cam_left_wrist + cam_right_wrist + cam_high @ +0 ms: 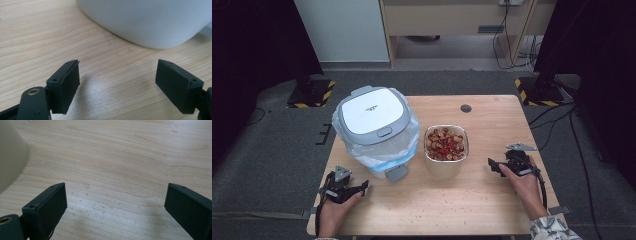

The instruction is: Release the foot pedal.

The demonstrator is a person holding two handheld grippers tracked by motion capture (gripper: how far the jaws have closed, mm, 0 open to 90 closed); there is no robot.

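At centre of the high view, on the wooden tabletop (482, 200), sits a square metal container (446, 150) w/ mixed brown and red food bits; no clear long axis, open mouth facing straight up. Just left of it, close but apart, a white bin (374, 127) w/ grey-rimmed lid and clear plastic liner bulging round its rim; grey pedal (396, 173) sticks out at its base toward the lower edge of frame. Left tongs (362, 189) rest at lower left, near the bin's base, pointing right toward the pedal; left gripper view has jaws spread wide, nothing between, white bin wall at upper right. Right tongs (492, 164) lie at right of centre, pointing left at the container, near it but not touching; right gripper view: jaws released, wide apart over bare wood, pale container wall blurred at upper left.
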